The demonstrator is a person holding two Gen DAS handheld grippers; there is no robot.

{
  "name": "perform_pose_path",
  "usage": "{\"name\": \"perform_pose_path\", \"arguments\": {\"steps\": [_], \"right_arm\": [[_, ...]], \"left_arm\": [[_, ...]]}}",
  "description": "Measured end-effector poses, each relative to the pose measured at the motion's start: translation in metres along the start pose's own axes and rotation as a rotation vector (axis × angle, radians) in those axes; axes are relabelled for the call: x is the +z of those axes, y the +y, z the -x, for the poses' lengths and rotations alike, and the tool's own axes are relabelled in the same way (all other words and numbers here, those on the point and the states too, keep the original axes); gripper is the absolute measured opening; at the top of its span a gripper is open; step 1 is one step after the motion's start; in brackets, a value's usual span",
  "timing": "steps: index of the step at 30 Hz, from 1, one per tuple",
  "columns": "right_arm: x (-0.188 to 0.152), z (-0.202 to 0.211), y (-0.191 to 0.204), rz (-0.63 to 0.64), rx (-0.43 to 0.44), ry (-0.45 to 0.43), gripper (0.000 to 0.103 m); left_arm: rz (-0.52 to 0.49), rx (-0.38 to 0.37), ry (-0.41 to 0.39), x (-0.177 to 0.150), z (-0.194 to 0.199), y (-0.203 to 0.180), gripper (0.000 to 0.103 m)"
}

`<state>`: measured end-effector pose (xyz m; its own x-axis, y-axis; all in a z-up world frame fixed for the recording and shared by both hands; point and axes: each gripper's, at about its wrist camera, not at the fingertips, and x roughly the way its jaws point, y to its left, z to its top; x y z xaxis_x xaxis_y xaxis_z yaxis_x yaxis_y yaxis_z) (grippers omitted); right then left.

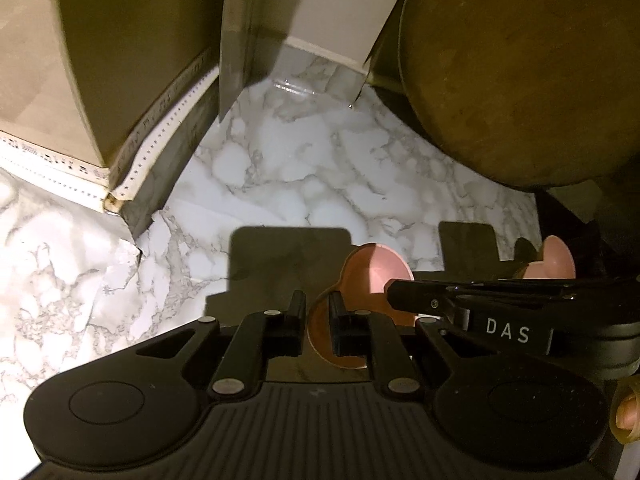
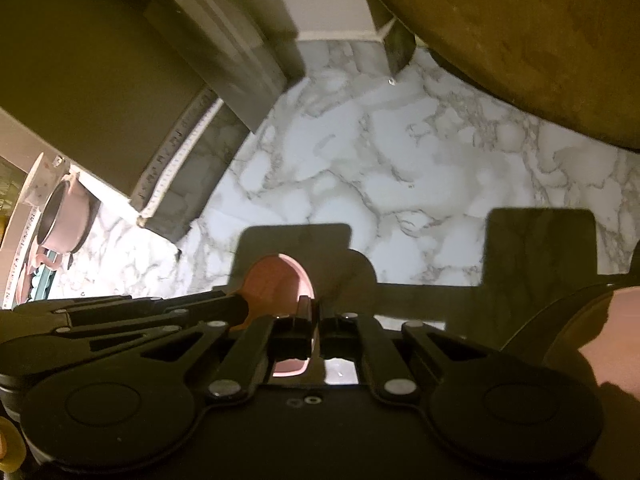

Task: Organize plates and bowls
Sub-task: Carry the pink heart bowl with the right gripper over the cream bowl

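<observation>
Both grippers hold one pink bowl [image 1: 372, 276] above the marble counter [image 1: 300, 168]. My left gripper [image 1: 316, 322] is shut on the bowl's rim, seen edge-on between its fingers. My right gripper [image 2: 316, 330] is shut on the rim of the same pink bowl [image 2: 280, 284] from the other side. The right gripper's black arm [image 1: 500, 292] crosses the left wrist view at the right. The left gripper's arm [image 2: 140, 312] crosses the right wrist view at the left. Most of the bowl is hidden under the grippers.
A round wooden board [image 1: 520, 72] leans at the right. A large box [image 1: 132, 52] stands at the left on the counter. Far left in the right wrist view, a pink pot [image 2: 64, 216] and stacked dishes [image 2: 36, 280] sit near a wall.
</observation>
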<state>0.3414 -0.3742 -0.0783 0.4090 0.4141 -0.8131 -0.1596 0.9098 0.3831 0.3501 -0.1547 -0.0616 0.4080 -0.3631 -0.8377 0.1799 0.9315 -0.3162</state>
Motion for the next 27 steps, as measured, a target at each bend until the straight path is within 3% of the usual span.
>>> {"name": "perform_pose_path", "arguments": {"steps": [15, 27], "right_arm": [[-0.024, 0.055, 0.037, 0.04, 0.033, -0.075, 0.001], [-0.067, 0.074, 0.057, 0.057, 0.045, -0.075, 0.001]], "left_arm": [[-0.03, -0.015, -0.066, -0.03, 0.062, -0.002, 0.012], [-0.052, -0.013, -0.059, -0.073, 0.089, -0.003, 0.012]]}}
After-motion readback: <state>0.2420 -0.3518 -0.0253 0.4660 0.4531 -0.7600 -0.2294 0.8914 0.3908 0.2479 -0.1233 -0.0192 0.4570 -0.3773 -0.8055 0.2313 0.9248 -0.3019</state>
